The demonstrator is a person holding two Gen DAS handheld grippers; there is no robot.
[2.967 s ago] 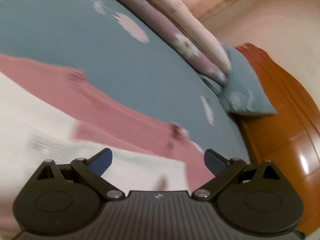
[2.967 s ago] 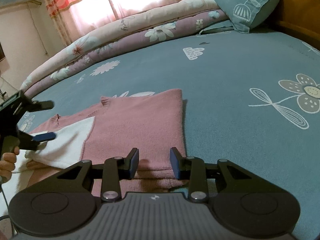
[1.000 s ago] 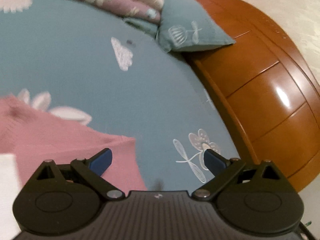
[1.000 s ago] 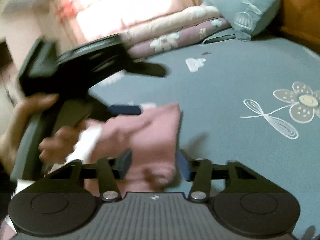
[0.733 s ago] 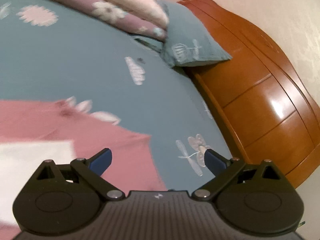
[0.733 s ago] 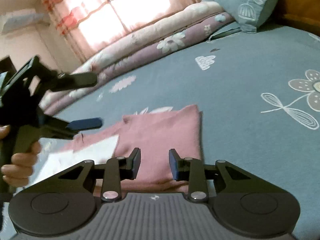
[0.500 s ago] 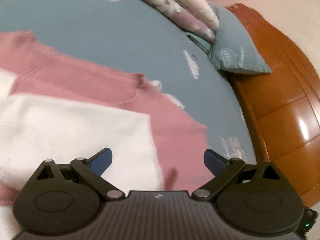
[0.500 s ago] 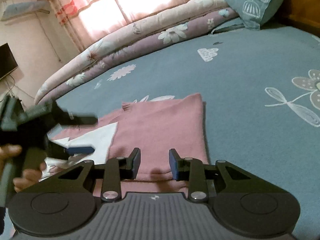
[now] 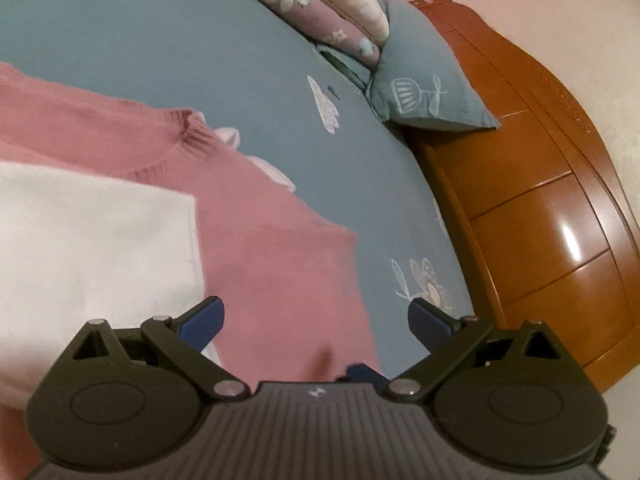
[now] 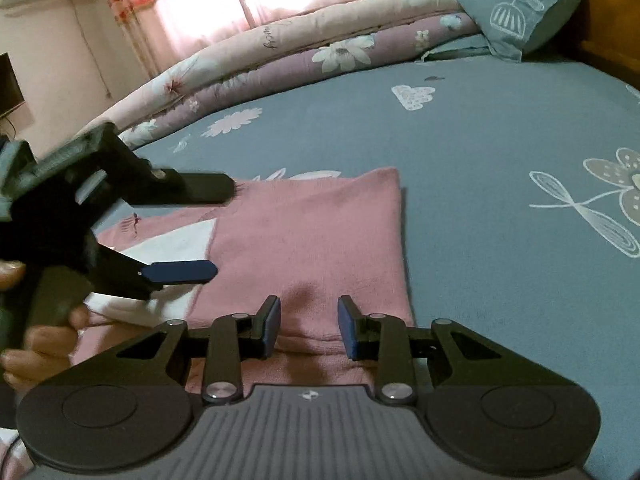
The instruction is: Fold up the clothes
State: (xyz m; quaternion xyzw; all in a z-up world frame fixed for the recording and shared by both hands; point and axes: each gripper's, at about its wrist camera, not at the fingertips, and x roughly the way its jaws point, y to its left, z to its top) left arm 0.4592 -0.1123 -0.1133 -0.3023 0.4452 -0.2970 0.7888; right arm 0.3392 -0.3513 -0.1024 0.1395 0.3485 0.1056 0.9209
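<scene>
At the left of the right wrist view a hand grips the tilted left gripper, jaws spread wide and empty, while the right gripper, jaws part-open, straddles the folded pink sweater's near hem at centre frame.

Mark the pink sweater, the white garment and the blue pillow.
pink sweater [image 10: 312,232]: right wrist view, middle of its folded body.
white garment [image 9: 96,248]: left wrist view, middle of the white panel.
blue pillow [image 9: 424,92]: left wrist view, its printed face.
</scene>
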